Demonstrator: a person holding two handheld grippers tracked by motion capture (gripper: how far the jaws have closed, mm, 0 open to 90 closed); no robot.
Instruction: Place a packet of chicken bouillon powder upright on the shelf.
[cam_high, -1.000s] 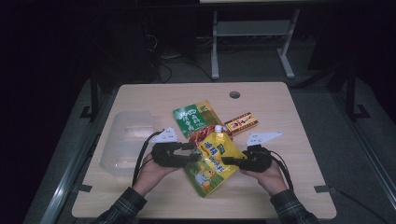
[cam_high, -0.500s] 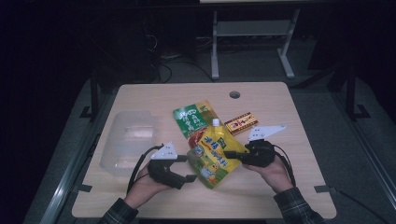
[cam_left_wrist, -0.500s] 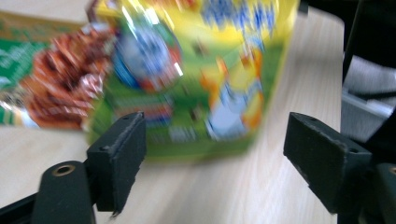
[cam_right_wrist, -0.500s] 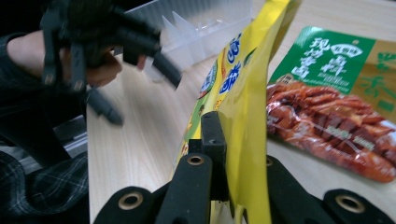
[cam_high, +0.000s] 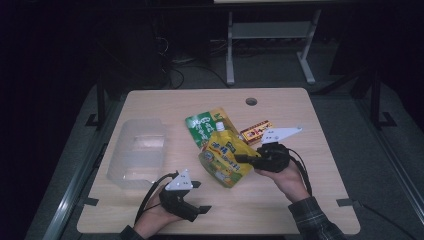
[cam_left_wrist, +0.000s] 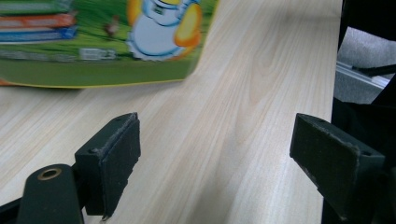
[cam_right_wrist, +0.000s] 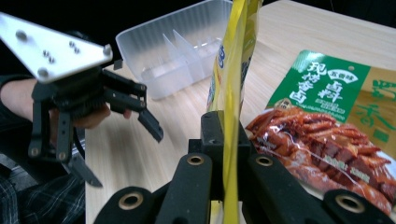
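Observation:
A yellow spouted drink pouch (cam_high: 227, 157) with a cartoon print hangs tilted over the table's middle, pinched at its edge by my right gripper (cam_high: 245, 159), which is shut on it. The right gripper view shows the pouch (cam_right_wrist: 232, 70) edge-on between the jaws. My left gripper (cam_high: 200, 197) stands open near the table's front edge, apart from the pouch, jaws wide with bare wood between them. The left gripper view has the pouch's bottom (cam_left_wrist: 102, 42) ahead at upper left. In the right gripper view the left gripper (cam_right_wrist: 119, 149) stands at the left.
A green snack bag (cam_high: 205, 125) lies behind the pouch, showing as a meat-picture bag (cam_right_wrist: 327, 126) in the right gripper view. A small red and yellow packet (cam_high: 255, 131) lies beside it. A clear divided plastic tray (cam_high: 137, 152) stands at the left. The table (cam_high: 300, 200) has a cable hole (cam_high: 251, 101).
My left gripper has let go of the pouch, opened and drawn back toward the front edge. The right gripper has lifted and tilted the pouch while staying shut on it.

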